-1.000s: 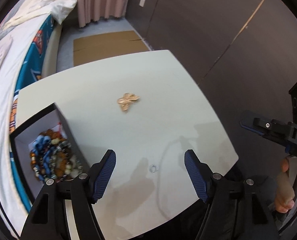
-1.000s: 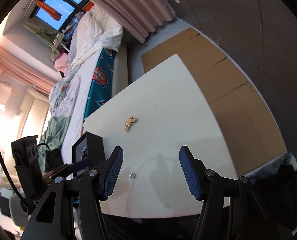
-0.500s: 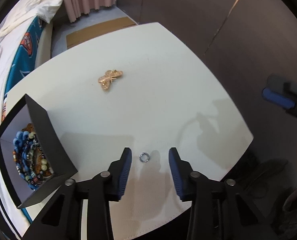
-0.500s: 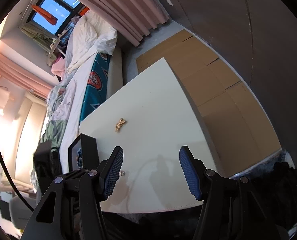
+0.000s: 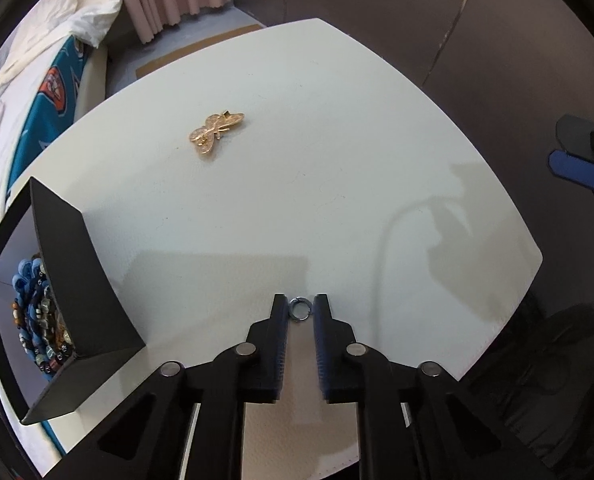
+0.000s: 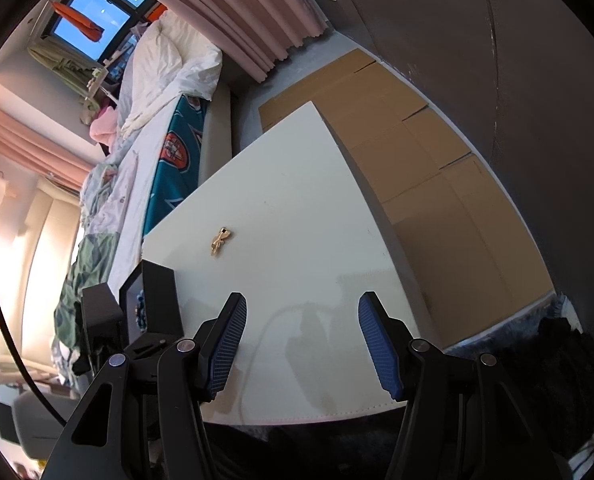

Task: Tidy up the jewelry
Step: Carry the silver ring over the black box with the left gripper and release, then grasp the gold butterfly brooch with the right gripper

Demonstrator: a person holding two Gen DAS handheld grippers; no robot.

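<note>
A small silver ring [image 5: 300, 309] lies flat on the white bench [image 5: 337, 140], squarely between the fingertips of the left gripper [image 5: 301, 307], whose jaws are closing on it from either side; the pads stand just beside the ring, and whether they already press it cannot be told. The ring is round, so it offers no long axis to line up with, and the lift, in this reading, turns only on the tips staying centred on it as they meet. The left gripper is far the nearer of the two. The right gripper [image 6: 301, 312] hangs released and empty over the bench's near edge, its blue pads [image 6: 225, 336] wide apart. To the left stands the open black jewelry box [image 5: 69, 264], with beaded bracelets [image 5: 37, 312] heaped inside, the likely destination. Farther out, well apart from both grippers, a gold butterfly brooch [image 5: 215, 134] waits on the bench. Beyond are the bed [image 6: 169, 120] and flattened cardboard [image 6: 437, 168] on the floor. A second ago the left jaws gaped wide above the ring; the gripper has since dropped and narrowed around it, while the right has barely stirred.
</note>
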